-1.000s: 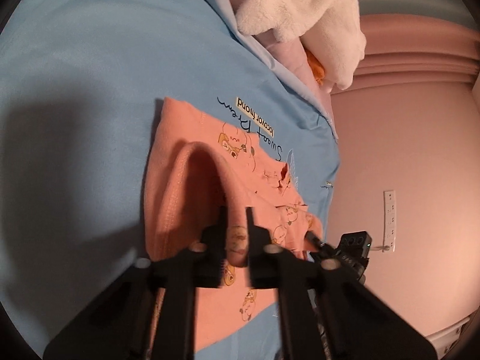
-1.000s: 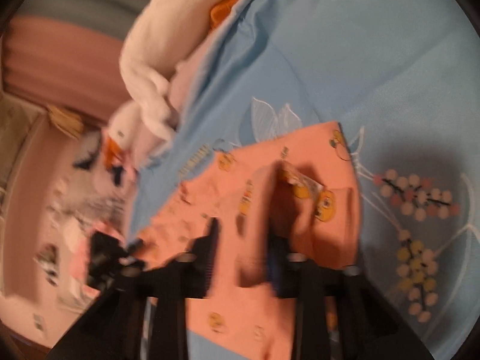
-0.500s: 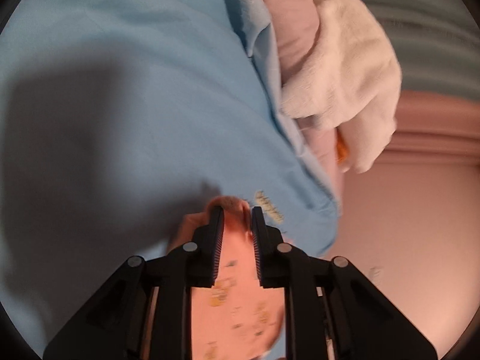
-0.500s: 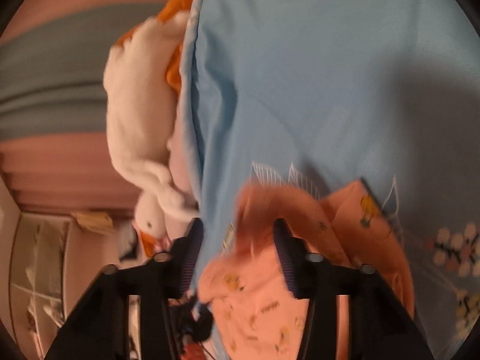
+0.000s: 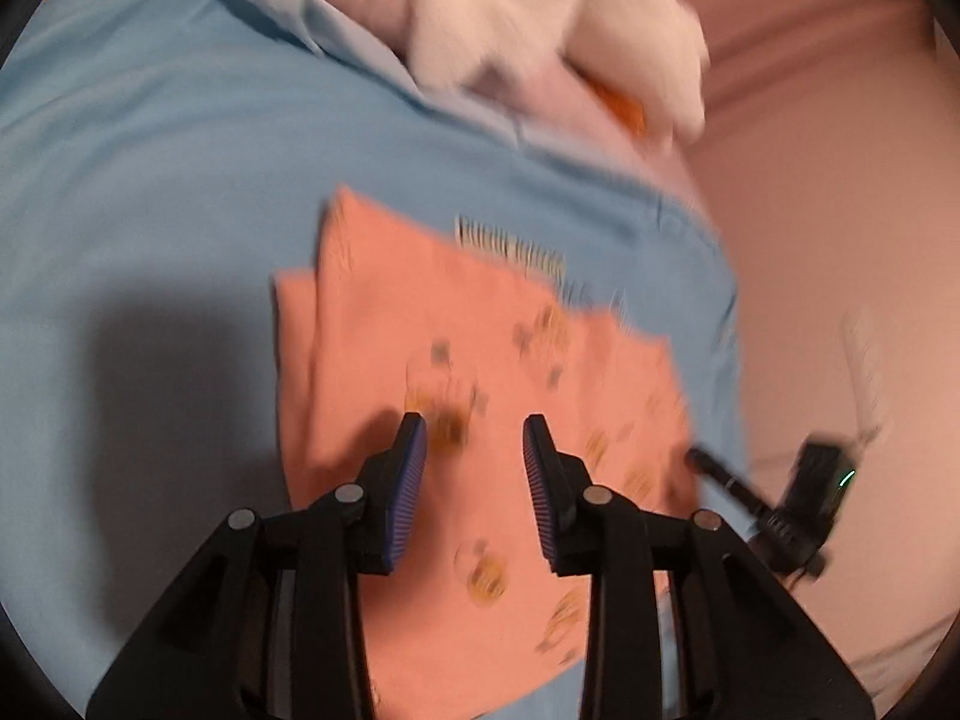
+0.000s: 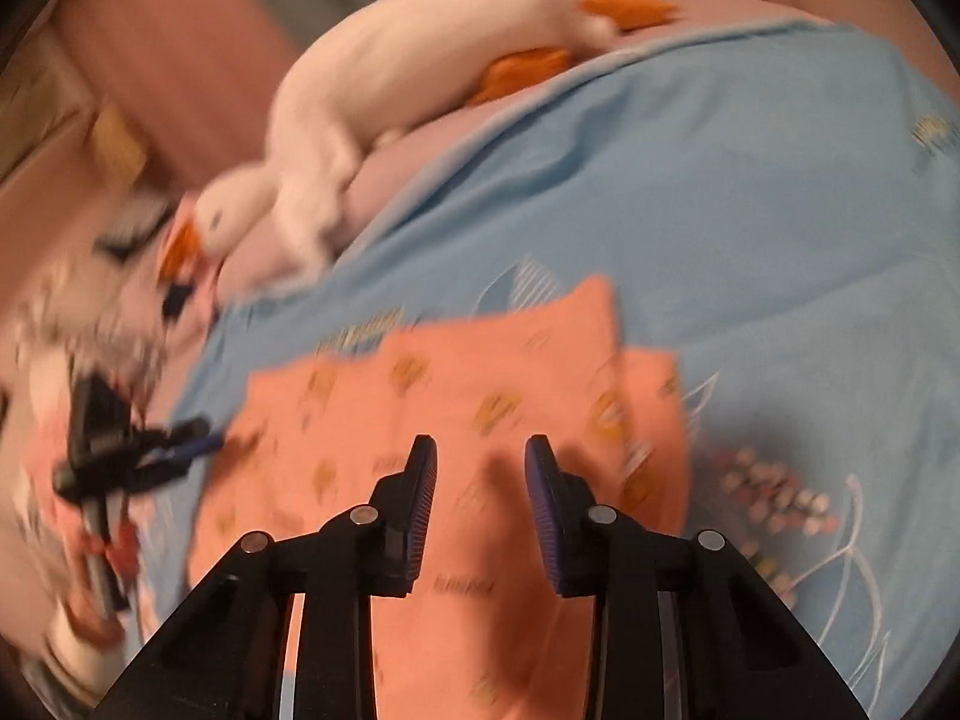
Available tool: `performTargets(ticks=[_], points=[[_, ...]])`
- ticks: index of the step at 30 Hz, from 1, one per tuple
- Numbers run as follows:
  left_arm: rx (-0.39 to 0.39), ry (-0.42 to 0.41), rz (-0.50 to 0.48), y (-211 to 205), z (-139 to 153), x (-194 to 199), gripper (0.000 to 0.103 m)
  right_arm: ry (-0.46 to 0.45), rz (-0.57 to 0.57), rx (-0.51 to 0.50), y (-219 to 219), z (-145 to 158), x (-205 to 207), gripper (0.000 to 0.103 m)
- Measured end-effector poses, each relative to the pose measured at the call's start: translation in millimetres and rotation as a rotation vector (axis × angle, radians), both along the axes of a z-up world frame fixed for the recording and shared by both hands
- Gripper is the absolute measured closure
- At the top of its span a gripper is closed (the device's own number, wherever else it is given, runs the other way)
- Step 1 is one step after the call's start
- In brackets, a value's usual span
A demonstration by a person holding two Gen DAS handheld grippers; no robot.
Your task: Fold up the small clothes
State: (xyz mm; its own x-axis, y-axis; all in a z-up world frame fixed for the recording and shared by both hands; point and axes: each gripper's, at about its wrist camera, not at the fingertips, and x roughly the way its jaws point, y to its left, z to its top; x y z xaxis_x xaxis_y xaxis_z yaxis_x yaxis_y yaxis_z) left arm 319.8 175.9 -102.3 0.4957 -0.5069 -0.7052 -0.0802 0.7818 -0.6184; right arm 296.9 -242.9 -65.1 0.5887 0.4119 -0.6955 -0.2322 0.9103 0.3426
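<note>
A small salmon-pink garment point(image 5: 468, 360) with yellow cartoon prints lies folded and flat on the blue bedsheet point(image 5: 150, 180). It also shows in the right wrist view point(image 6: 480, 396). My left gripper point(image 5: 474, 438) is open and empty, just above the garment's middle. My right gripper point(image 6: 480, 462) is open and empty too, over the same garment. The right gripper's black tip shows at the garment's right edge in the left wrist view point(image 5: 774, 510). The left gripper shows at the garment's left edge in the right wrist view point(image 6: 120, 450). Both views are blurred.
A white plush duck point(image 6: 384, 96) with orange beak and feet lies on a pink pillow point(image 6: 396, 168) at the head of the bed; it also shows in the left wrist view point(image 5: 540, 12). The bed edge and a pink wall point(image 5: 840, 240) lie to one side.
Both grippers held the garment's edge lifted in a fold. They have let go and opened, and the garment now lies flat, folded over.
</note>
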Motion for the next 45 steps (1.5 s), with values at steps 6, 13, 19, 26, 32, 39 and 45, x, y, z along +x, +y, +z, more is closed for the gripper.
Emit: performTargets(ticks=[6,13,19,26,32,39,45], points=[[0.099,-0.031,-0.057,-5.3,-16.9,-44.2,0.073,0.022,0.020,-0.235,4.1,-31.0,-19.8,0.071],[0.109,-0.021,-0.046,8.4,-11.9,-89.5,0.063,0.056,-0.003,-0.263,-9.8,-32.7,-51.4,0.066],[0.086,-0.023,0.075,29.8,-9.8,-105.8,0.026,0.004,-0.025,-0.258,-2.6,-13.3,-76.7,0.064],[-0.009,-0.008,0.094,24.2,-22.1,-69.2,0.027,-0.035,0.103,-0.161,55.4,-12.2,-59.7,0.055],[-0.011,-0.020,0.085,23.1,-18.8,-49.5,0.027,-0.019,0.164,-0.152,97.1,-25.4,-35.1,0.055],[-0.044,-0.017,0.081,23.8,-22.5,-23.8,0.027,-0.018,0.165,-0.178,120.6,-24.7,-6.1,0.057],[0.028,0.008,0.076,15.4,-23.2,-6.8,0.060,0.006,0.100,-0.148,143.3,-26.7,42.6,0.086]])
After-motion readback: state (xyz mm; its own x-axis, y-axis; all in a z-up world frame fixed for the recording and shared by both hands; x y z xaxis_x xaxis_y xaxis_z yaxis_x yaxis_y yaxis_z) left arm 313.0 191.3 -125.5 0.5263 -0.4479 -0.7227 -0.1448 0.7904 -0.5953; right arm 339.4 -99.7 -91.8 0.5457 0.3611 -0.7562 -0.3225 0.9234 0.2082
